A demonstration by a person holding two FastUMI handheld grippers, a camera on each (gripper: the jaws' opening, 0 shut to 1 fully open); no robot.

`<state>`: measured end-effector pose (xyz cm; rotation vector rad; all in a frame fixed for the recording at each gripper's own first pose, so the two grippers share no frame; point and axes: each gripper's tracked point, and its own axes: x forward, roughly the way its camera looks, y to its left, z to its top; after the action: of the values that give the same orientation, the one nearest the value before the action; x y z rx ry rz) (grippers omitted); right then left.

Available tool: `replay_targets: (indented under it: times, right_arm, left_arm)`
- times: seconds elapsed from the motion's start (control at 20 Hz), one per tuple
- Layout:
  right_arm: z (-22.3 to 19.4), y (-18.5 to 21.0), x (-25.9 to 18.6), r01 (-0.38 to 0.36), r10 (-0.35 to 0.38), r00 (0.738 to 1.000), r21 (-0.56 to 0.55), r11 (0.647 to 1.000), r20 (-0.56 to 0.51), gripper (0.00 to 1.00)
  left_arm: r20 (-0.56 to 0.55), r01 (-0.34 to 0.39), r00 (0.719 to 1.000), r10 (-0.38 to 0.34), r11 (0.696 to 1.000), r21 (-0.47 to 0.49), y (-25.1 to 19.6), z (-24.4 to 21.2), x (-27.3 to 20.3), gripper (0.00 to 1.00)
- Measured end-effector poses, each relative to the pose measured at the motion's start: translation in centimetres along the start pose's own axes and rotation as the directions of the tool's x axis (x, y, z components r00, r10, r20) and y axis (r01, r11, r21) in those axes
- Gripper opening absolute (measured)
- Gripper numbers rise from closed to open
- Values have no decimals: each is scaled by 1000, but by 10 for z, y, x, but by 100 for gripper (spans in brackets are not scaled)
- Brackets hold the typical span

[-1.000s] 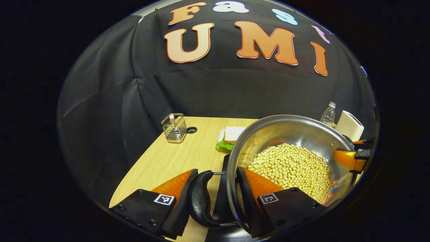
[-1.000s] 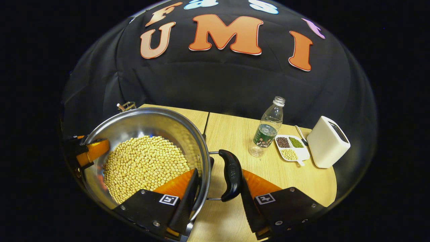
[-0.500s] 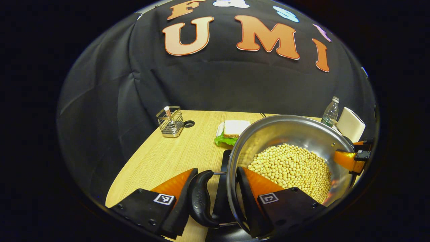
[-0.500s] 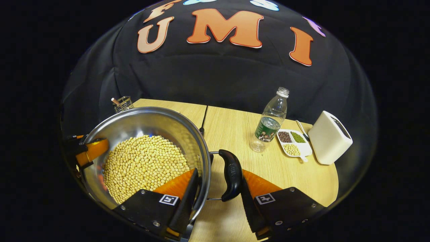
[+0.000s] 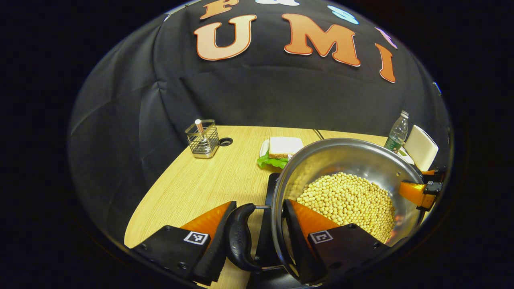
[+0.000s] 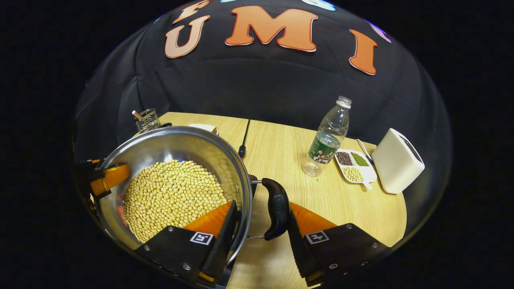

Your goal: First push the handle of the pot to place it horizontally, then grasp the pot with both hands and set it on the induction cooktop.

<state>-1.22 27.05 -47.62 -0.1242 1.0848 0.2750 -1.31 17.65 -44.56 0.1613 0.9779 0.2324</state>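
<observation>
Pot (image 5: pixel 353 160) lowered, probably above cooktop (image 5: pixel 267 237).

we can read almost nothing here: the pot handle (image 5: pixel 239 237) carries a small embossed mark, seen again on the other pot handle (image 6: pixel 276 207), but it is too small for us to make out. the water bottle (image 6: pixel 327 138) wears a dark green label with a printed picture, its writing too small to tell. each of the gripper fingers (image 5: pixel 196 237) (image 6: pixel 202 238) bears a square black-and-white coded tag, a pattern and not letters or numbers.
</observation>
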Motion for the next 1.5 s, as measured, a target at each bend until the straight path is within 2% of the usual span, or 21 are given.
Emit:
replay_targets:
  times: [0.1,0.2,0.25,0.3,0.4,0.45,0.55,0.65,0.75,0.85,0.9,0.95,1.0,1.2,1.25,1.3,1.35,1.4,1.45,1.5]
  right_arm:
    - [-2,1,1,-1,1,1000,3,1000,-8,69]
    - [-5,2,3,-1,1,1000,6,1000,-18,69]
    - [-8,2,3,0,1,1000,7,1000,-27,69]
    - [-8,1,2,8,-7,1000,15,1000,-24,69]
    - [-7,-1,2,18,-18,1000,26,999,-23,69]
    - [-7,-1,1,17,-16,1000,27,1000,-25,69]
    - [-7,0,-1,19,-19,1000,2,1000,-23,69]
    - [3,-1,-8,40,-39,999,-36,999,26,75]
    - [26,-4,-23,61,-55,991,-43,997,121,76]
    - [46,-14,-43,79,-68,977,-45,996,201,75]
    - [58,-24,-55,98,-85,965,-38,994,247,76]
    - [69,-34,-66,115,-102,950,-26,993,295,77]
    - [80,-43,-80,124,-114,933,-10,992,341,78]
    - [112,-84,-145,121,-139,863,68,990,485,82]
    - [119,-95,-161,120,-146,843,84,989,517,83]
    - [126,-107,-179,117,-152,822,97,988,549,84]
    - [132,-118,-195,114,-157,800,110,987,579,85]
    - [139,-141,-209,111,-160,780,117,987,606,86]
    - [140,-153,-225,114,-163,766,118,986,622,86]
    - [143,-166,-240,123,-170,750,117,985,639,86]
  left_arm:
    - [-8,-1,1000,1,1000,0,-1,-1,2,74]
    - [-17,-2,1000,2,1000,2,-2,-3,3,74]
    - [-24,-3,1000,3,1000,1,-2,-4,4,77]
    - [-32,-3,999,3,1000,-2,-3,-7,6,74]
    - [-34,-4,999,3,1000,-10,-2,-7,7,77]
    - [-46,-10,999,10,1000,-7,1,-10,9,74]
    - [-43,-23,999,23,1000,1,-1,-9,13,81]
    - [-7,-67,998,67,996,58,1,3,7,85]
    - [66,-116,992,108,985,131,6,27,-3,88]
    - [138,-142,982,125,983,117,6,48,-17,91]
    - [174,-155,975,135,983,103,8,57,-23,91]
    - [208,-155,969,134,984,87,6,68,-31,84]
    - [243,-150,962,129,986,70,2,80,-42,92]
    - [367,-80,929,50,995,65,-35,125,-88,93]
    - [403,-62,914,32,996,62,-45,139,-100,99]
    - [442,-43,897,14,998,55,-55,151,-117,99]
    - [481,-22,877,-4,999,49,-63,163,-131,93]
    - [515,-1,857,-24,999,47,-74,172,-146,99]
    - [536,17,843,-44,998,55,-82,173,-161,94]
    - [557,28,828,-62,997,70,-89,176,-175,99]
